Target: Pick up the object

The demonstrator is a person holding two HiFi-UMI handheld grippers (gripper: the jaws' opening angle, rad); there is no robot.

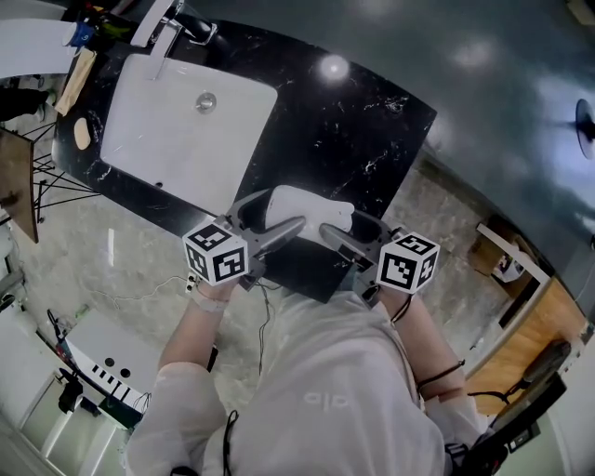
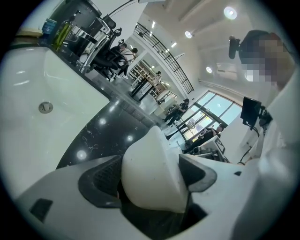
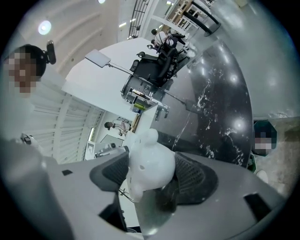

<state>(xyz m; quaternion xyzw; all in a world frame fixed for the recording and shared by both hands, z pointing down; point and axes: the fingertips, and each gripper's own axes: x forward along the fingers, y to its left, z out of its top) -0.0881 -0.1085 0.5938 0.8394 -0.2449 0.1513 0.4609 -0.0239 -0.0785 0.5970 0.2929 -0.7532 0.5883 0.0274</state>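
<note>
- The white object (image 1: 309,206) sits above the near edge of the black counter (image 1: 372,121), between both claws.
- The left claw (image 2: 151,161) is spread wide around the object's broad end, with its pads just beside the object's sides.
- The right claw (image 3: 151,165) pinches the narrow, knobbed end.
- The white sink (image 1: 139,139) lies well apart, further along the counter.

The countertop (image 1: 363,121) looks like black polished stone with white veins, very glossy. At 10 o'clock in the head view, the sink basin (image 1: 149,149) is smooth glossy white, its drain (image 1: 205,101) and faucet (image 1: 156,28) shiny metal. The white object (image 1: 302,206) seems smooth matt plastic.
</note>
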